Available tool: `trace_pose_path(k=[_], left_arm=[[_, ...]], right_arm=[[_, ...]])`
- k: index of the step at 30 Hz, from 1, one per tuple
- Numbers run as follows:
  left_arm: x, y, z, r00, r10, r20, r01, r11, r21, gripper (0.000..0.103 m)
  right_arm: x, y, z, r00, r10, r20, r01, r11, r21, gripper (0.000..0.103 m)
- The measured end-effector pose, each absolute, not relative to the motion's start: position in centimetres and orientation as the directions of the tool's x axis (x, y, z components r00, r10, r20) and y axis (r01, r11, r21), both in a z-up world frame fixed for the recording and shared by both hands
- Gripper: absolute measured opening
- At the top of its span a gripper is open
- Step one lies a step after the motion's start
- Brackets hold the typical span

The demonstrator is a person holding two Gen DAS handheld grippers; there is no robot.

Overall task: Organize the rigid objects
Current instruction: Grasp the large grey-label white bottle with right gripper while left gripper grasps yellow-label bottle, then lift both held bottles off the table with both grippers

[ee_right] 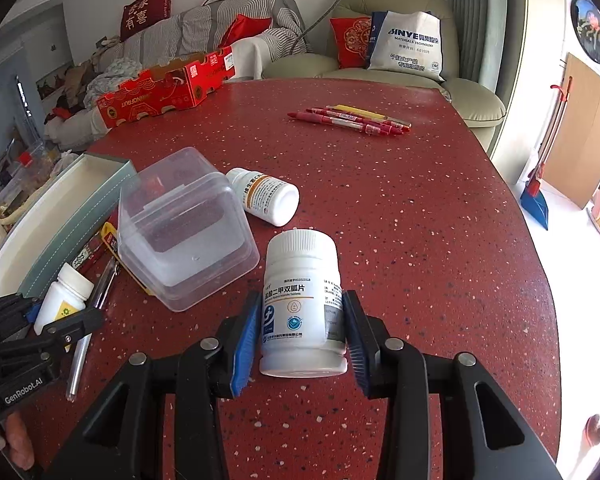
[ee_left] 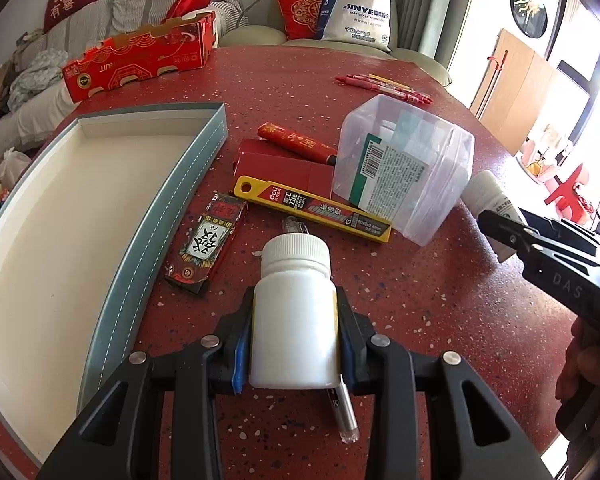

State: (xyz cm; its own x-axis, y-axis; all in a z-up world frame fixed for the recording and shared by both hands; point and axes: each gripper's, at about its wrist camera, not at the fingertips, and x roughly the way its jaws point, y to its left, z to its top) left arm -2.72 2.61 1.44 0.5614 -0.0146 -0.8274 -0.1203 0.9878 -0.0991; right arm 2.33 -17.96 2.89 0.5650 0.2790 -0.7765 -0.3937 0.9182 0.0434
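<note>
A plain white pill bottle (ee_left: 294, 264) with a ribbed cap sits between the blue pads of my left gripper (ee_left: 296, 300), which is shut on its body. It is over a clear pen (ee_left: 346, 412) on the red table. My right gripper (ee_right: 303, 300) is shut on a second white bottle (ee_right: 302, 264) with a printed blue label, held cap forward. In the left wrist view the right gripper (ee_left: 496, 220) shows at the right edge with its bottle (ee_left: 488, 192). A third bottle (ee_right: 266, 196) lies on its side behind a clear plastic box (ee_right: 184, 228).
A grey-blue tray (ee_left: 60, 220) with a white inside lies to the left. Beside it are a red-black pack (ee_left: 208, 240), a yellow blade case (ee_left: 312, 208), a red box (ee_left: 284, 168) and a red roll (ee_left: 296, 144). Pens (ee_right: 352, 118) and a red carton (ee_right: 164, 88) lie farther back.
</note>
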Motion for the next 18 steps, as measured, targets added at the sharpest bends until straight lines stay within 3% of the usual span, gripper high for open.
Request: trace_pose_path(k=[2,4,5,18], left_arm=[[-3.0,3.0,1.4,0.563,-0.033,-0.826,-0.121,0.985,-0.122,0.047],[-3.4,3.5,1.6,0.582,-0.026,-0.813,-0.139,0.982,-0.131,0.045],[-3.5,3.8,1.7,0.59,-0.032,-0.807,-0.141,0.98,-0.143,0.039],[-4.4,2.9,1.0,0.582,0.02,-0.813,-0.136,0.988,-0.074,0.039]], right_arm=[[2.2,-17.9,2.5,0.561,0.276,-0.78,-0.388,0.92,0.047,0.042],[2.1,-17.9,2.0,0.562,0.287,-0.775,-0.386,0.921,0.06,0.042],[2.2,-17.7,1.8,0.55,0.278,-0.788,-0.385,0.921,0.056,0.042],[1.2,-17.1,1.5,0.547,0.255,-0.798,-0.389,0.921,0.028,0.041]])
